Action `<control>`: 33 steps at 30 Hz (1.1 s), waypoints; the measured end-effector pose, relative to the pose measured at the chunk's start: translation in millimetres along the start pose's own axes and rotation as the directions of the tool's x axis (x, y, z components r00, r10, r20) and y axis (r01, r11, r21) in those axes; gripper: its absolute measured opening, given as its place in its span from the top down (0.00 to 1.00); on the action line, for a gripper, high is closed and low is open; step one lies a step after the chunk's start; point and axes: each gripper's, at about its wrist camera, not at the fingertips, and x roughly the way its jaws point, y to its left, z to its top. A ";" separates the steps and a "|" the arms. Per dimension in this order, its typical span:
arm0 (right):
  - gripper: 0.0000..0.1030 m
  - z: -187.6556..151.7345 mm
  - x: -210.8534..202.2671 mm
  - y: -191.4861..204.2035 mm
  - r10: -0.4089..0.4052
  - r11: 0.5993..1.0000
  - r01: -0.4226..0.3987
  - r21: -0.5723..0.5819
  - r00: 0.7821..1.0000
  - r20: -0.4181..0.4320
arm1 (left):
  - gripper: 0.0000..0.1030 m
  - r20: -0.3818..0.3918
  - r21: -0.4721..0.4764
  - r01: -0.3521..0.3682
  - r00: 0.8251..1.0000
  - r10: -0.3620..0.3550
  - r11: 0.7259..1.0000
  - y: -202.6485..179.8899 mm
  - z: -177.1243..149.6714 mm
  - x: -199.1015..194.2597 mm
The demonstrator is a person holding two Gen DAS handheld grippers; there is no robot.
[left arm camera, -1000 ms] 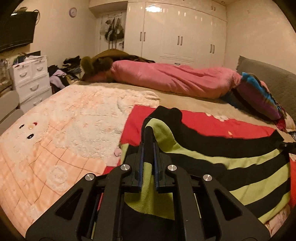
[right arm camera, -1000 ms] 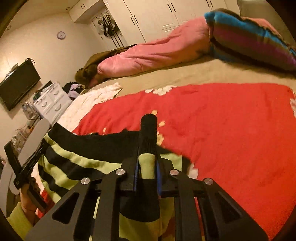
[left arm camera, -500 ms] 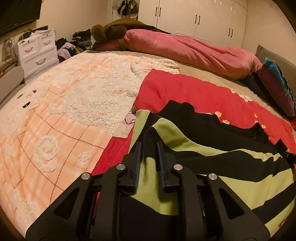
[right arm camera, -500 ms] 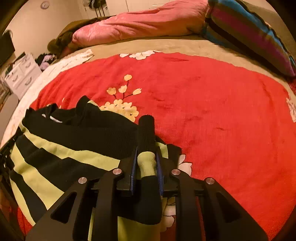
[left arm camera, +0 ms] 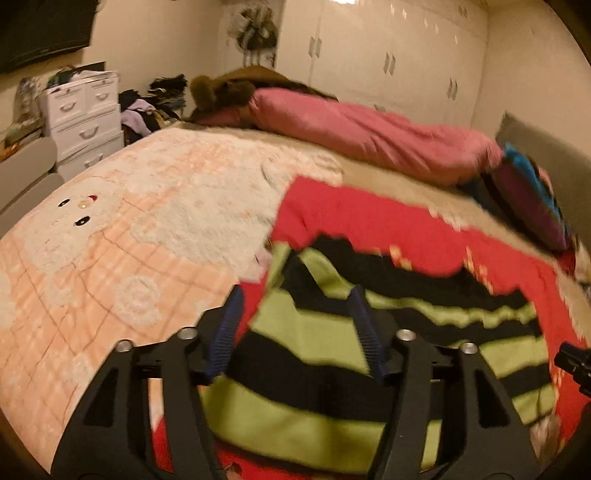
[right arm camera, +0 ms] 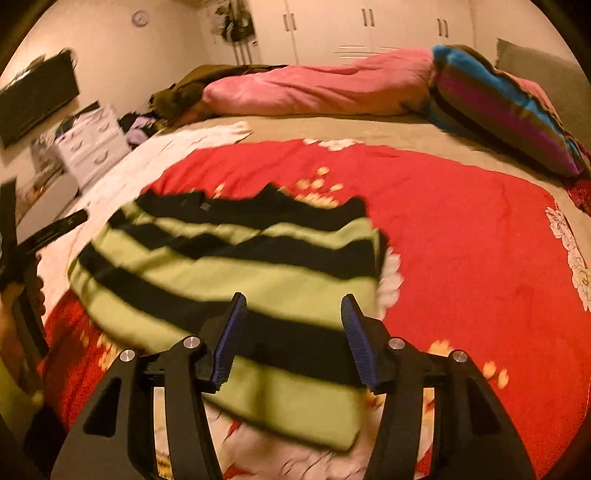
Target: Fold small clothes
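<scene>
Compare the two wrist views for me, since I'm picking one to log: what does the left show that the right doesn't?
Only the left wrist view shows the peach blanket's bear face. Only the right shows the wall clock and the red blanket's bare right half. Both show the striped garment lying flat, the pink duvet, and open tongs: left tongs, right tongs.

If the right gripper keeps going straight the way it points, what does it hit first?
Most likely the striped garment lying on the red blanket: it fills the view between the open right gripper jaws. Depth is unclear.

left tool (left arm camera: 295, 325): black frame | blue ribbed pads (left arm camera: 226, 332) | silver screws
</scene>
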 end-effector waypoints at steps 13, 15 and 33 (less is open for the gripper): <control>0.31 -15.4 24.8 38.0 -0.088 0.994 0.081 -0.075 0.992 -0.087 | 0.18 -0.216 0.224 -0.027 0.974 0.076 0.974 -43.1 -55.9 25.2; 0.31 -25.9 39.8 22.7 -0.116 0.993 0.111 -0.040 0.977 -0.179 | 0.12 -0.244 0.216 -0.021 0.967 0.074 0.976 -36.4 -63.0 34.4; 0.24 -26.4 5.5 6.5 -0.085 0.994 0.092 0.066 0.992 -0.095 | 0.10 -0.178 0.067 0.049 0.983 -0.036 0.997 -19.6 -47.1 14.4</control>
